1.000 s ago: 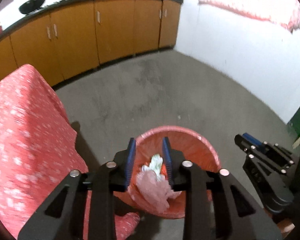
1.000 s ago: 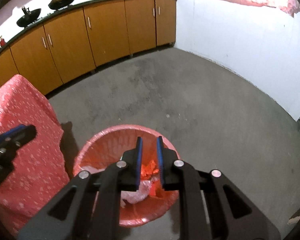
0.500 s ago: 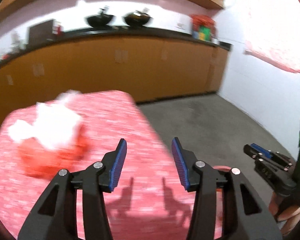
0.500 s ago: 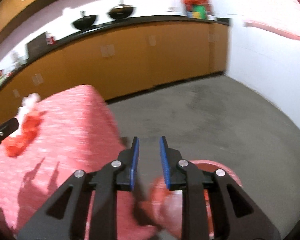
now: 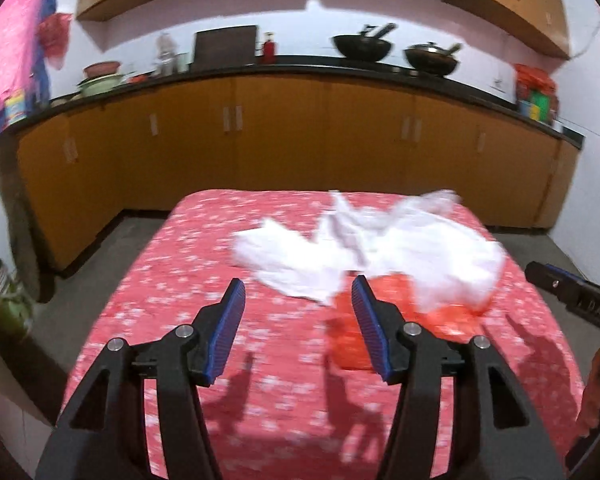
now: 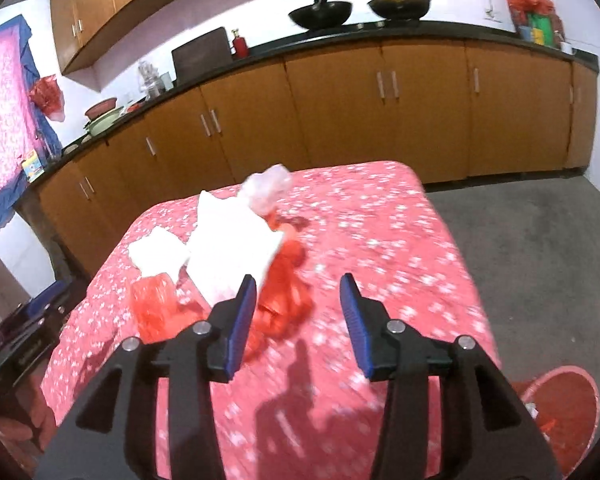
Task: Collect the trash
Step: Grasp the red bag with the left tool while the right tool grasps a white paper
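Note:
A heap of trash lies on the red flowered tablecloth (image 5: 204,264): crumpled white paper (image 5: 340,252) over red plastic wrappers (image 5: 348,340). In the right wrist view the same white paper (image 6: 228,252) and red wrappers (image 6: 284,300) lie left of centre on the cloth (image 6: 380,248). My left gripper (image 5: 298,320) is open and empty, hovering just short of the heap. My right gripper (image 6: 298,316) is open and empty, above the cloth beside the heap's right edge. The red bin (image 6: 564,412) stands on the floor at lower right with trash inside.
Orange cabinets (image 5: 300,140) with a black counter run behind the table, with two woks (image 5: 362,46) on top. Grey floor (image 6: 540,248) lies right of the table. A jar (image 5: 0,296) stands at far left. The right gripper's tip (image 5: 572,292) shows at the right edge.
Both grippers rose from the red bin and swung to the table. The left let go of its trash into the bin; both jaws opened wider.

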A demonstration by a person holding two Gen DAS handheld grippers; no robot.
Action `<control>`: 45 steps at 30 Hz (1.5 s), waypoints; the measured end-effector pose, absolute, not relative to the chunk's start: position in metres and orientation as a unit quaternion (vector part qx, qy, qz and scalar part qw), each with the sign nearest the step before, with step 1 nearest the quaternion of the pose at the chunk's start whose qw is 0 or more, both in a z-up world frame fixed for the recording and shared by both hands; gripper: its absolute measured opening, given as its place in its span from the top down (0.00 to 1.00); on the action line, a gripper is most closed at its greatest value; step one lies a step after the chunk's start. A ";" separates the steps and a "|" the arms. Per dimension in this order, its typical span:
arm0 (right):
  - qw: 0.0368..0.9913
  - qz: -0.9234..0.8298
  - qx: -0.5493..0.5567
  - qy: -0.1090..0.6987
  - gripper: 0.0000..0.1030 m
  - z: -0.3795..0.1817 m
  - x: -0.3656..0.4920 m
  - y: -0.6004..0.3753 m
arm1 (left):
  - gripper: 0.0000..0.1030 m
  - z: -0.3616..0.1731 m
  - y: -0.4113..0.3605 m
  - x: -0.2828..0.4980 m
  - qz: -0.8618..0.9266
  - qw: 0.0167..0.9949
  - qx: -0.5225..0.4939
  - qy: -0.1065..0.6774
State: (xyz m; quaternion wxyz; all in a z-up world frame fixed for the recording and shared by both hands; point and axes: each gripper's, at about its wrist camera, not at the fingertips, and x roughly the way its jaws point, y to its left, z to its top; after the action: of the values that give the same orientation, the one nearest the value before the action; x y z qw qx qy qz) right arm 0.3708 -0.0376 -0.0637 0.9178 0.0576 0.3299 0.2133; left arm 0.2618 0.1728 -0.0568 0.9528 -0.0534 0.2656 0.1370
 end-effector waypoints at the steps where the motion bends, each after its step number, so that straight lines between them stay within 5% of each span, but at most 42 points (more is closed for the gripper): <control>1: 0.916 0.214 0.058 0.334 0.58 -0.066 0.373 -0.032 | 0.46 -0.059 0.181 0.262 0.143 0.951 -0.057 0.267; 9: 0.912 0.218 0.037 0.347 0.61 -0.076 0.394 0.003 | 0.42 -0.065 0.196 0.260 0.118 0.952 -0.074 0.271; 11: 0.911 0.224 0.019 0.347 0.92 -0.077 0.397 0.012 | 0.40 -0.065 0.190 0.262 0.099 0.954 -0.076 0.273; 13: 0.910 0.229 0.012 0.344 0.97 -0.078 0.395 0.015 | 0.38 -0.066 0.182 0.268 0.081 0.956 -0.071 0.274; 17: 0.922 0.220 0.013 0.319 0.97 -0.071 0.385 0.002 | 0.30 -0.072 0.172 0.283 0.056 0.952 -0.076 0.291; 29: 0.939 0.192 0.058 0.281 0.98 -0.050 0.373 -0.050 | 0.27 -0.090 0.159 0.315 0.020 0.934 -0.102 0.343; 31: 0.940 0.182 0.057 0.283 0.98 -0.054 0.372 -0.055 | 0.42 -0.093 0.157 0.317 0.021 0.932 -0.098 0.348; 33: 0.941 0.175 0.055 0.284 0.98 -0.057 0.371 -0.060 | 0.68 -0.098 0.155 0.319 0.016 0.930 -0.092 0.357; 36: 0.943 0.163 0.055 0.286 0.98 -0.060 0.372 -0.067 | 0.85 -0.096 0.156 0.315 0.017 0.933 -0.088 0.349; 45: 0.954 0.141 0.028 0.263 0.97 -0.054 0.360 -0.074 | 0.91 -0.083 0.170 0.286 0.048 0.943 -0.057 0.324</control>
State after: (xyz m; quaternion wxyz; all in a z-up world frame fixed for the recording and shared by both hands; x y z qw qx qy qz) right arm 0.3596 -0.0744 -0.0543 0.9539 0.0278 0.2634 0.1408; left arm 0.2860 0.1697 -0.0826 0.9430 -0.0570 0.3243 0.0482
